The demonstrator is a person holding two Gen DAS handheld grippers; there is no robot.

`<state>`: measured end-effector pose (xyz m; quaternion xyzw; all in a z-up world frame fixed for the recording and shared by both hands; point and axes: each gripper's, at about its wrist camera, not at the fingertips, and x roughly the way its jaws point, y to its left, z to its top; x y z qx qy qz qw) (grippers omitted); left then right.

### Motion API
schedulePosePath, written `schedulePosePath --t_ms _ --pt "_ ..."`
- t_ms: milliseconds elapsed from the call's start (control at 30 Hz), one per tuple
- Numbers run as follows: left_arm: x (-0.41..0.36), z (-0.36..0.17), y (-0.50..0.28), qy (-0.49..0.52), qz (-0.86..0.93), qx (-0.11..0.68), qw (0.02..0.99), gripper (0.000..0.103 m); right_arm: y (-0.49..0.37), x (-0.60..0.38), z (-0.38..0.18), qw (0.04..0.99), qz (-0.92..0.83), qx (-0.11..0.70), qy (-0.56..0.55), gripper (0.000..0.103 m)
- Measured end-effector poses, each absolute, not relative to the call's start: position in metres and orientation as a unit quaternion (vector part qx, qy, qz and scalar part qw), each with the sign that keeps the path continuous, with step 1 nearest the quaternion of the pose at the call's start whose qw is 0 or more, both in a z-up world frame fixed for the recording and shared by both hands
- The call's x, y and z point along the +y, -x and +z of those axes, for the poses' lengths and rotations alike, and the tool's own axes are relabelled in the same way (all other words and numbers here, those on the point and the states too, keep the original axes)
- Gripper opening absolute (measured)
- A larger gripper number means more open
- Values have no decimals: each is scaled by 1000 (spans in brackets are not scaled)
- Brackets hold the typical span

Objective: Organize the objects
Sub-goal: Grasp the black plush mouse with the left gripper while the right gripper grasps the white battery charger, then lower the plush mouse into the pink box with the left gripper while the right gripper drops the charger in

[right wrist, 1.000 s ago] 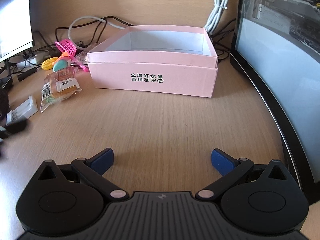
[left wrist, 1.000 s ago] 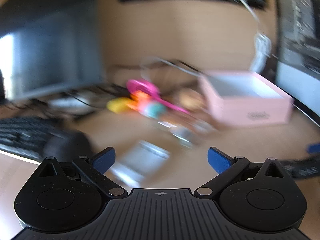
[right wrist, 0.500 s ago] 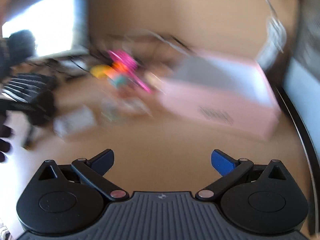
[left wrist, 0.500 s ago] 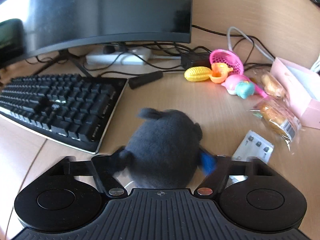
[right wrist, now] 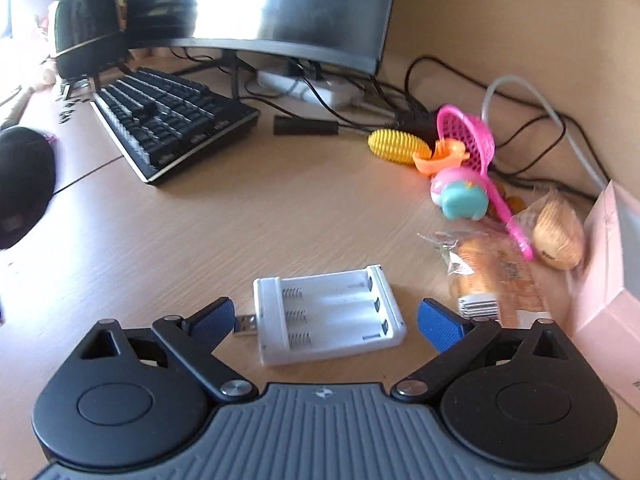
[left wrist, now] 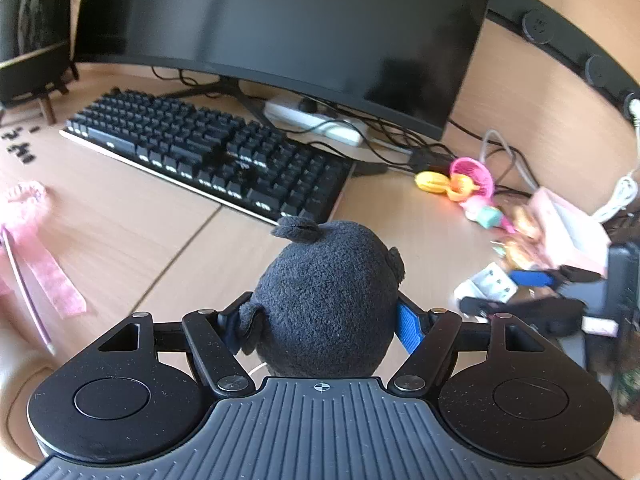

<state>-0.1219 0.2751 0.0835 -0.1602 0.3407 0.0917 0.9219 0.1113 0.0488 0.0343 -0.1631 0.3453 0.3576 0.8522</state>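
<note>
My left gripper is shut on a dark grey plush toy, its blue pads pressed into both sides, above the wooden desk near the keyboard. The same dark plush shows at the left edge of the right wrist view. My right gripper is low over a white battery charger lying flat on the desk. Its jaws are closing with the charger between them, and the pads stand clear of it. A pink box sits at the right.
Beside the pink box lie a yellow toy corn, a pink sieve, a teal and pink toy and wrapped bread. A curved monitor, cables and speakers line the back. A pink ribbon with a pen lies far left.
The left gripper closed on the plush toy and carried it leftward toward the keyboard. The right gripper swung left from facing the pink box to straddling the charger.
</note>
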Motion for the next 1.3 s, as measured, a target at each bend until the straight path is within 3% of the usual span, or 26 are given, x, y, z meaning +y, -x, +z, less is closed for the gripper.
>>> schedulePosePath --t_ms 67,100,200,433,767,1000,1167,1300 --pt "275 84 123 157 73 341 924 76 -111 48 32 852 355 352 153 96" --pt "274 85 122 155 62 342 925 76 -112 50 31 851 355 355 151 89" --pt "264 90 114 148 15 343 927 76 -102 44 40 849 351 369 144 89" --pt "201 116 66 130 -116 331 927 76 -39 -12 102 884 308 320 144 89" --pt "33 214 -85 108 -234 237 937 80 9 -157 156 937 169 286 106 89" --pt "-65 158 -204 91 -204 318 921 79 0 -210 149 951 119 281 40 89" --pt "-81 117 -210 62 -195 355 912 78 -11 -230 137 952 105 287 11 89" --pt "-38 107 -178 95 -173 345 918 78 -28 -236 132 950 116 288 14 89"
